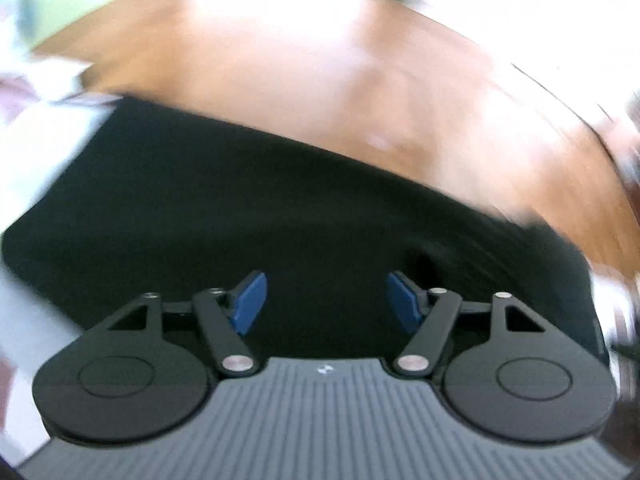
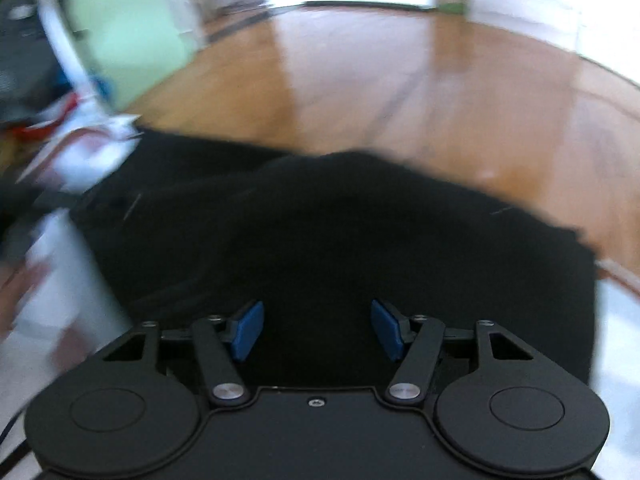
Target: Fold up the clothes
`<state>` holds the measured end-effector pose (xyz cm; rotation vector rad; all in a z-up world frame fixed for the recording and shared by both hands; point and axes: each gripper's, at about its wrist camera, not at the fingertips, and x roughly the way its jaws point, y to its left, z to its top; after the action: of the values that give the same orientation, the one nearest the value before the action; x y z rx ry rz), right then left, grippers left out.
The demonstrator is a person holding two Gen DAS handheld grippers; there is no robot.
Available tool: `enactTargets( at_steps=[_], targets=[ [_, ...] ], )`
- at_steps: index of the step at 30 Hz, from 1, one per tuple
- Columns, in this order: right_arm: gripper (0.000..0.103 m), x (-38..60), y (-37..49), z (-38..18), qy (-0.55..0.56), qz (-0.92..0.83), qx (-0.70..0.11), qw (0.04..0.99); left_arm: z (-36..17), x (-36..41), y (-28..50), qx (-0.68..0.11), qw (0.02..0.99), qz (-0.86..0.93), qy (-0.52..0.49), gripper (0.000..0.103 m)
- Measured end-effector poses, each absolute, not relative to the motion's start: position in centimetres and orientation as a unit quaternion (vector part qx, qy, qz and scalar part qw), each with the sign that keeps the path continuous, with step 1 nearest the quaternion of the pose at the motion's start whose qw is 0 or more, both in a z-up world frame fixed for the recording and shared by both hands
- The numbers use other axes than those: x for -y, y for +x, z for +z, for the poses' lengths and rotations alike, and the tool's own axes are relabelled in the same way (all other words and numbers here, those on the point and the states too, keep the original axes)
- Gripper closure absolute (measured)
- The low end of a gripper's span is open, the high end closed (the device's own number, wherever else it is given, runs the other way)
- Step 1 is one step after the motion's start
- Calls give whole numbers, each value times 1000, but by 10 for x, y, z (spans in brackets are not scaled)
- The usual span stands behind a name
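Mid-fold, no grip: black garment down on a pale surface, both claws wide and empty.

Left gripper and right gripper spread apart, blue pads clear of cloth, nothing between, hovering just above the garment and pitched down at it. Looks partly folded: long straight far edge in the left view, a raised doubled layer near the middle in the right view. Wood floor beyond, other clothes heaped off to the left. Probably one more fold plus smoothing left; fold count not readable through blur and black-on-black.
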<state>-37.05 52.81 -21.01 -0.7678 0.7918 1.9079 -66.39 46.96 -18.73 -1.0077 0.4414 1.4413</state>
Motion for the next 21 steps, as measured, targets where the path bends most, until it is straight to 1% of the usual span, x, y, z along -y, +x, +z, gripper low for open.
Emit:
enactTargets(
  at_steps=[3, 4, 6, 7, 11, 13, 15, 17, 21],
  targets=[
    [37, -506, -389, -210, -321, 795, -300, 418, -198, -459, -722, -120, 541, 670, -494, 36],
    [37, -501, -395, -210, -327, 802, -285, 411, -200, -453, -739, -97, 515, 686, -504, 38],
    [37, -496, -403, -209, -330, 813, -257, 405, -199, -438, -764, -49, 472, 723, -502, 38],
    [37, -496, -406, -209, -327, 817, -250, 404, -199, -434, -774, -34, 462, 732, -499, 36],
    [37, -502, -421, -202, -313, 824, -253, 400, -217, -430, -808, -48, 430, 732, -527, 36],
    [37, -506, -423, -201, -307, 826, -246, 404, -227, -421, -824, -13, 423, 717, -554, 36],
    [37, -508, -427, -199, -300, 826, -245, 409, -236, -412, -839, 47, 425, 698, -575, 36],
    [37, -512, -424, -201, -293, 823, -256, 414, -241, -410, -846, 77, 410, 701, -578, 36],
    [37, -516, -410, -204, -288, 812, -279, 424, -244, -412, -852, 90, 396, 710, -576, 33]
  ],
)
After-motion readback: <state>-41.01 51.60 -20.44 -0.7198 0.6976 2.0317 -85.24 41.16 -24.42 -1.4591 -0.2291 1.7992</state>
